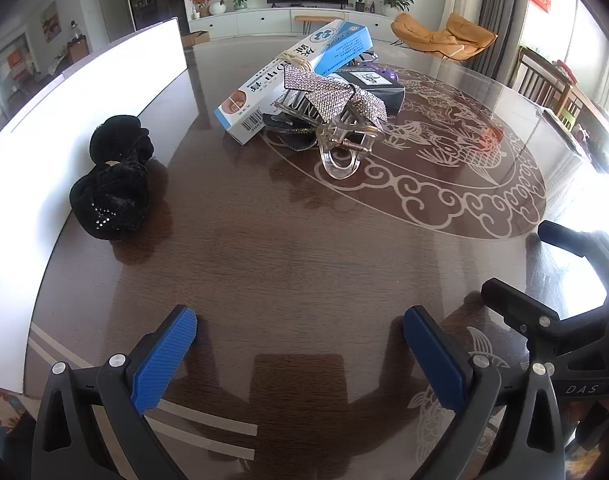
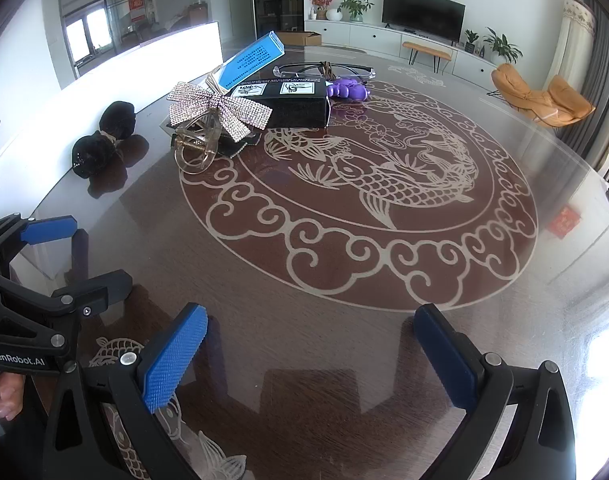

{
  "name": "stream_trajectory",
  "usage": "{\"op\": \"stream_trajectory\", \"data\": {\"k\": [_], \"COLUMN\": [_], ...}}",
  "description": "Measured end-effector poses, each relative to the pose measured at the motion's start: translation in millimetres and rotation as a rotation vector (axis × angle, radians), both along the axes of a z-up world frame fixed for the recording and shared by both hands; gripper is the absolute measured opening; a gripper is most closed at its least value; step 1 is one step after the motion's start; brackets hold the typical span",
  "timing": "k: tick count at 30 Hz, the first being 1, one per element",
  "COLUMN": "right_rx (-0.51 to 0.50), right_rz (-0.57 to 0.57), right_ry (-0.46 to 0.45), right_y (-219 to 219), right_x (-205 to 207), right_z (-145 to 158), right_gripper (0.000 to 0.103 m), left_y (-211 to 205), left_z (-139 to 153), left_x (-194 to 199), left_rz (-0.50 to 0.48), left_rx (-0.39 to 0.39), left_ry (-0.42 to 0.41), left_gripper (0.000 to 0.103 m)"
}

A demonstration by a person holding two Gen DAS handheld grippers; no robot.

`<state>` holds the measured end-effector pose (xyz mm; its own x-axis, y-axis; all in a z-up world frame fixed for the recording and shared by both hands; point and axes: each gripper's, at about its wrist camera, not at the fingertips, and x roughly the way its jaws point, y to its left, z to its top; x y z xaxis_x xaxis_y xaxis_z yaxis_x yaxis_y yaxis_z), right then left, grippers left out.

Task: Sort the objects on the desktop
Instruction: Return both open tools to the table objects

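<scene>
Two grippers, left gripper point(image 1: 300, 344) & right gripper point(image 2: 310, 344), both released, empty; pile w/ bow clip point(image 1: 336, 100) lies ahead toward table's point(image 1: 304, 248) far edge, left nearer.

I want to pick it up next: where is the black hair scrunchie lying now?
The black hair scrunchie lies on the table's left side against the white board, apart from the central pile with the blue-and-white box; the right wrist view shows it left too.

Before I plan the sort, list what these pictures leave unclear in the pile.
- Left wrist view: glasses mostly hidden behind the blue-and-white box.
- Both views: the flat dark item under the rhinestone bow clip, mostly covered.
- Right wrist view: purple item partly behind the black box; unidentifiable.
</scene>
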<state>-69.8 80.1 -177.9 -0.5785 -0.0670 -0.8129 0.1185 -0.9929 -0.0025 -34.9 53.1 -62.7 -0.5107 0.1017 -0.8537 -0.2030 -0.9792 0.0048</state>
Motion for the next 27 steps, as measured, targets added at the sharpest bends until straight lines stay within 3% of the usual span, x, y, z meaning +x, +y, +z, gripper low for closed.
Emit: {"op": "stream_trajectory", "data": {"k": [27], "right_rx": [0.000], "right_rz": [-0.001], "right_ry": [0.000], "right_y": [-0.1], "right_x": [0.1], "right_z": [-0.2], "right_gripper": [0.103], "left_y": [1.4], "left_z": [-2.1], "left_x": [-2.5], "left_rz": [0.001], "left_rx": [0.000], "left_ry": [0.002], "left_gripper": [0.103]}}
